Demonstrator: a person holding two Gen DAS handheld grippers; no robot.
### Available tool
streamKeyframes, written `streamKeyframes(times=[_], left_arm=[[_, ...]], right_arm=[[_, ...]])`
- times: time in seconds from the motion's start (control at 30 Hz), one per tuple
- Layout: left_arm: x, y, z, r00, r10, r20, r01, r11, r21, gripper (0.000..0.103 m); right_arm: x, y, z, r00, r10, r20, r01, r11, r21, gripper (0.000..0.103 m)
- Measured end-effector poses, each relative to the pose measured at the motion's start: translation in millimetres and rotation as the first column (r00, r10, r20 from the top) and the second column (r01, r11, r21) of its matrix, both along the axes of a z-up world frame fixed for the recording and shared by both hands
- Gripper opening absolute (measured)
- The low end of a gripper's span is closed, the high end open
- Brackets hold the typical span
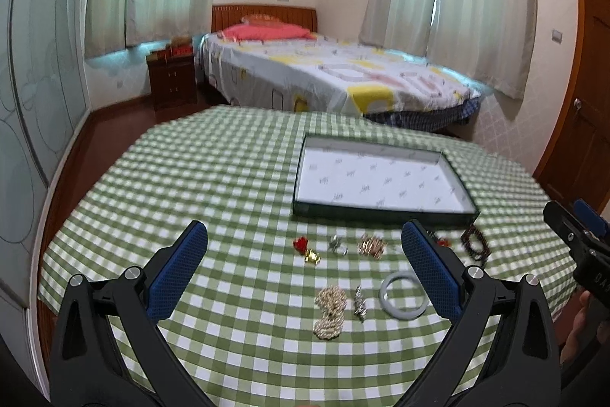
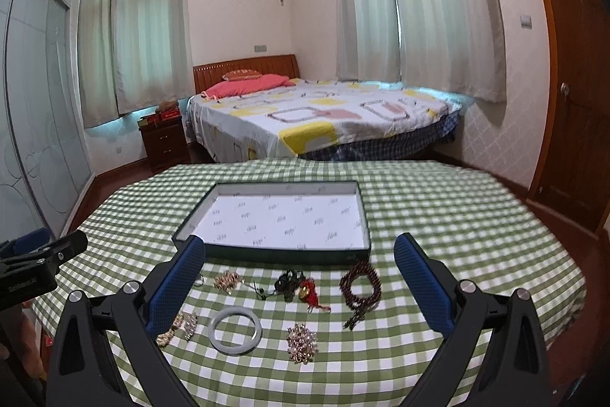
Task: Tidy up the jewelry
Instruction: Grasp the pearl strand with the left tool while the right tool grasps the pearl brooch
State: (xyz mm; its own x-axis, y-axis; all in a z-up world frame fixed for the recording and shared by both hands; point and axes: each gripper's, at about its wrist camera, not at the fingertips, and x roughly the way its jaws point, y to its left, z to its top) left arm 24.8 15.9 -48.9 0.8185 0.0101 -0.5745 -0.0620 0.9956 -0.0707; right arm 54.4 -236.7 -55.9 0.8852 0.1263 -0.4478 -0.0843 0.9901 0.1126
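**Nothing picked up yet: small, slippery pieces lie loose in front of an empty tray**

Your left gripper [image 1: 304, 267] is spread wide and holds nothing; it hangs above the near left part of the checked tablecloth [image 1: 213, 178]. Your right gripper [image 2: 299, 277] is just as wide open and also empty.

Working left to right in the right wrist view:

- The pearl strand [image 2: 173, 327], partly hidden behind the left finger, is limp and will sag and trail. Pinch it where the loops bunch.
- The gold cluster [image 2: 228, 281] in the far row looks light and snaggy; close gently on its middle.
- The pale bangle [image 2: 235, 330] is rigid, smooth and probably brittle, so it may skate on the cloth. Take it across the band, one finger inside the ring.
- The dark pendant [image 2: 286, 284] has a thin cord that may drag its neighbours.
- The crystal brooch [image 2: 302, 344] is spiky and light; grip its edges.
- The red charm [image 2: 308, 292] touches the pendant, so separate them first.
- The dark bead bracelet [image 2: 360, 287] is floppy; grab it where the loops stack.

The tray [image 2: 267, 252] sits just beyond the far row, lined in white, with nothing in it.
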Motion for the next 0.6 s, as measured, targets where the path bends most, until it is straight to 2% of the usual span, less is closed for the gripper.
streamKeyframes(times=[0.17, 0.3, 0.43, 0.6], left_arm=[[16.5, 1.2, -36.2, 0.995, 0.004, -0.096, -0.004, 1.000, 0.005, 0.099], [29.9, -2.5, -68.2, 0.983, -0.002, -0.185, 0.004, 1.000, 0.009, 0.099], [46.0, -4.6, -101.2, 0.958, -0.007, -0.287, 0.011, 1.000, 0.013, 0.084], [54.7, -2.3, -119.5, 0.939, -0.022, -0.342, 0.017, 1.000, -0.018, 0.082]], right_arm=[[20.8, -7.0, -43.0, 0.994, 0.009, -0.106, -0.007, 1.000, 0.024, 0.097], [35.2, -11.2, -74.1, 0.980, 0.016, -0.199, -0.008, 0.999, 0.038, 0.097], [45.6, -10.7, -92.1, 0.969, 0.024, -0.247, -0.014, 0.999, 0.041, 0.097], [53.1, -12.0, -101.8, 0.958, 0.027, -0.286, -0.015, 0.999, 0.043, 0.097]])
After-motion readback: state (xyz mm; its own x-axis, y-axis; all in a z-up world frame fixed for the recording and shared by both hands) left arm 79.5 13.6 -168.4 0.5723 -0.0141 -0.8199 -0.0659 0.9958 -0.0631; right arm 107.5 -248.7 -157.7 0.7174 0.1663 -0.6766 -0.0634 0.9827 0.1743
